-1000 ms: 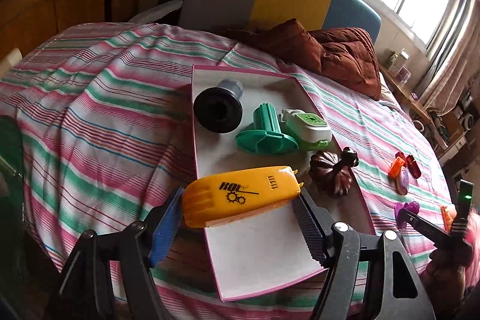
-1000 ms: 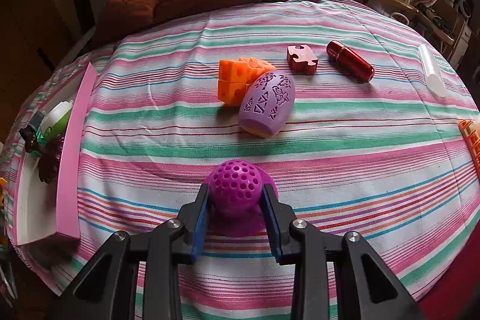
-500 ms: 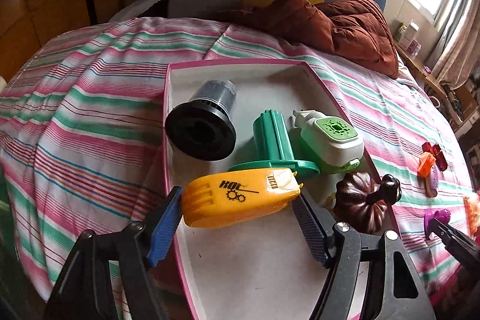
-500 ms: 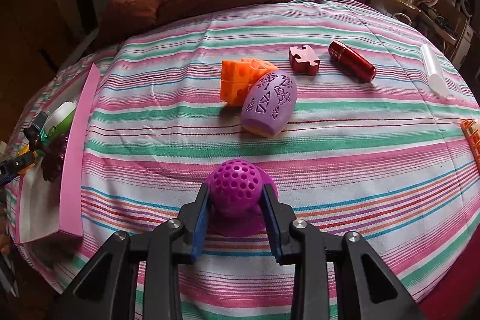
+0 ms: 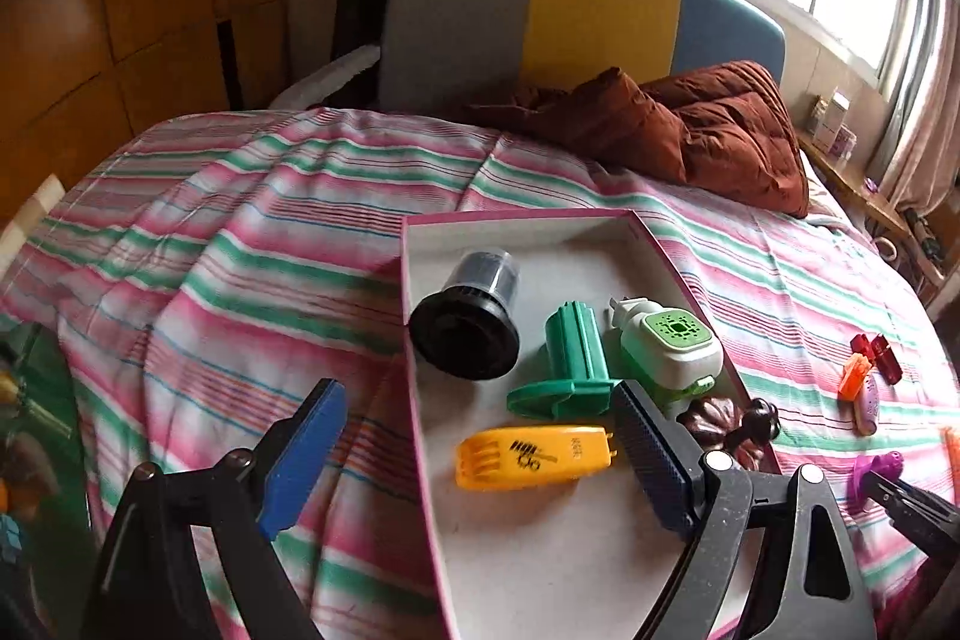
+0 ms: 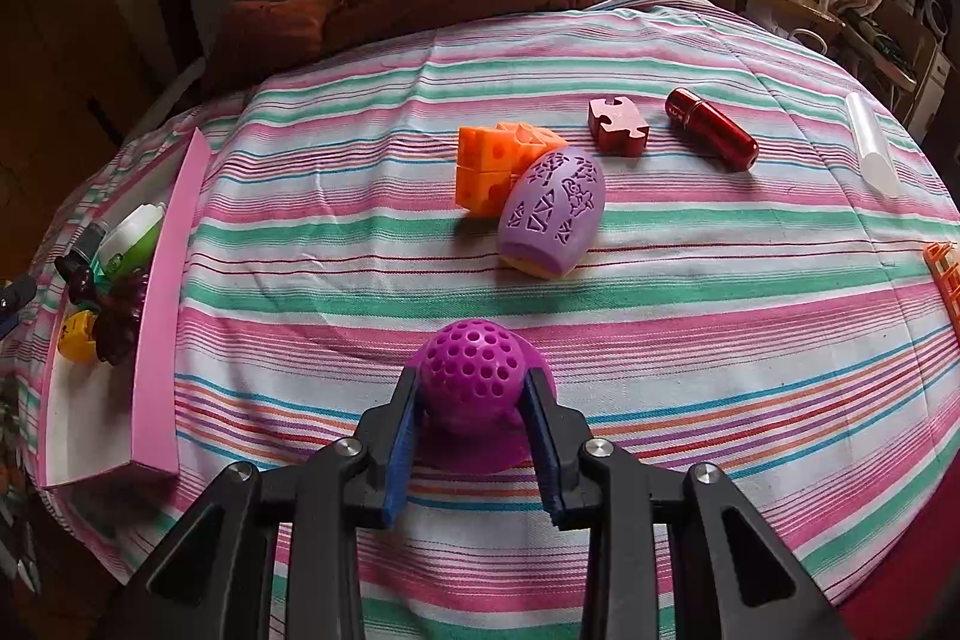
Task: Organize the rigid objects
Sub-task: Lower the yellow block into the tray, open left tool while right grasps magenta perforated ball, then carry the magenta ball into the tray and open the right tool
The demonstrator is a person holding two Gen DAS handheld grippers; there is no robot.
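Observation:
A pink-rimmed white tray (image 5: 528,220) lies on the striped bedspread. In it are a black funnel-shaped part (image 5: 465,334), a green spool (image 5: 570,364), a white and green plug-in device (image 5: 666,340), a dark brown pumpkin (image 5: 732,427) and a yellow plastic case (image 5: 534,457). My left gripper (image 5: 480,460) hovers over the tray, its jaws opening, and the yellow case lies free on the tray floor between them. My right gripper (image 6: 474,436) is shut on a purple perforated ball toy (image 6: 474,379) that rests on the bedspread.
Beyond the ball lie a lilac egg-shaped shell (image 6: 552,220), orange cheese-like blocks (image 6: 492,166), a red puzzle piece (image 6: 618,124), a red cylinder (image 6: 711,127), a clear tube (image 6: 870,148) and an orange lattice piece (image 6: 948,280). A brown quilt (image 5: 690,130) is heaped at the headboard.
The left jaws widened and let go of the yellow case, which now lies on the tray floor. The left gripper drew back from it. The right gripper stayed put on the purple ball.

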